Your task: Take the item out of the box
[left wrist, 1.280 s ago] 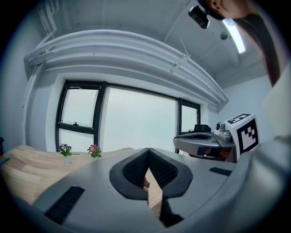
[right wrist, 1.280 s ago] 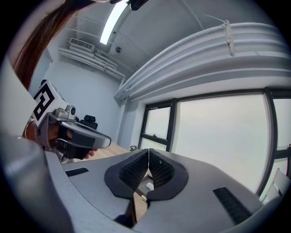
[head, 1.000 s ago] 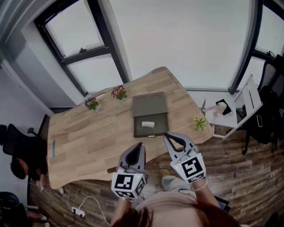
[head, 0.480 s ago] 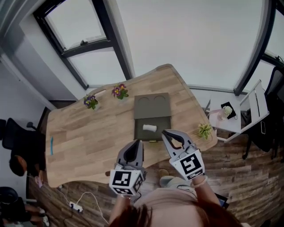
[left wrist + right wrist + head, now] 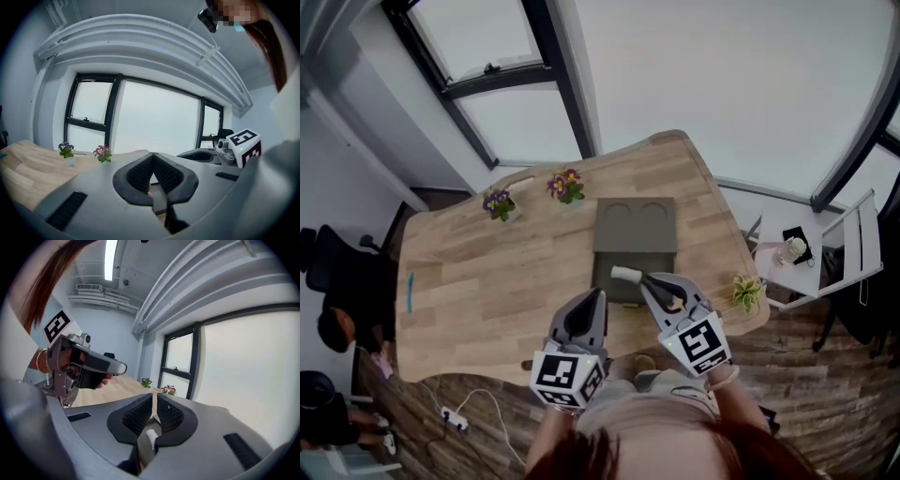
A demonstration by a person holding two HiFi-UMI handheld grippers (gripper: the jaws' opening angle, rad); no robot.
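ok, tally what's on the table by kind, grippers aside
Flower pots: 2
Green plant: 1
Open box: 1
White item in the box: 1
Blue pen-like thing: 1
Total: 6

Box: we found its near wall hidden behind the right gripper. White item: right end covered by that tip; we could not tell whether they touched. Blue object, left of the table: too small to identify. Small things on the side table, right: likewise. Person, left: cut off.
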